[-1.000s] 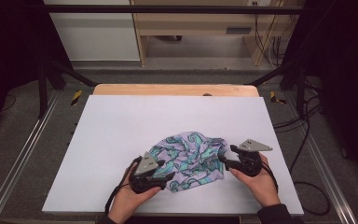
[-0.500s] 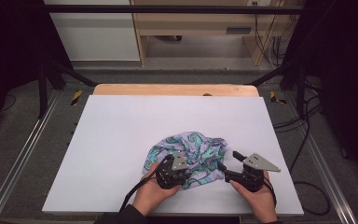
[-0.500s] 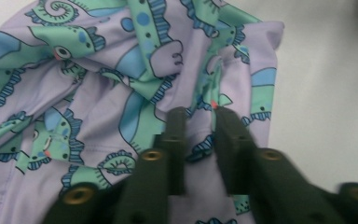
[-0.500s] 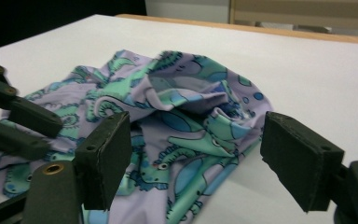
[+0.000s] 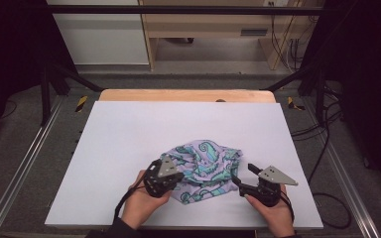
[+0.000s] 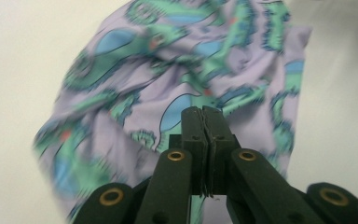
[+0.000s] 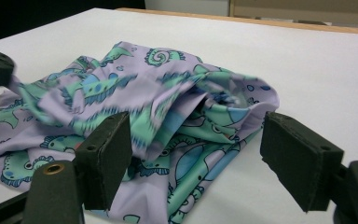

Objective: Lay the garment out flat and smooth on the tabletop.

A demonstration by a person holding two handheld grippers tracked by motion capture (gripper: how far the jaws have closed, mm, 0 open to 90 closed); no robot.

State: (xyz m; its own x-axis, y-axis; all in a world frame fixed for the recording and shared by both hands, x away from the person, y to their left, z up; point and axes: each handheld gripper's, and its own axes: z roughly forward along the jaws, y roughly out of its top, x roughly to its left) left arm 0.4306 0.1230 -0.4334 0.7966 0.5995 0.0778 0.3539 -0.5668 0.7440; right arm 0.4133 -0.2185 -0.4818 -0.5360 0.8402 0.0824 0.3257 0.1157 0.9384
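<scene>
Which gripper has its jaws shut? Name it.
The left gripper: its jaws are pressed together at the cloth. The right gripper stands wide open.

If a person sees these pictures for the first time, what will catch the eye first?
First, the crumpled lilac cloth with its green and blue pattern, lying near the front edge of the white table. Next, the two black claws on either side: the left claw is shut at the cloth's left edge, while the right claw stands open with the cloth's right edge between its jaws.

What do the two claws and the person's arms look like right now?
Both the left claw and the right claw are black, each topped by a grey three-cornered plate, with brass-coloured rivets at the jaw links. A black cable trails from each. A dark sleeve covers the left forearm.
</scene>
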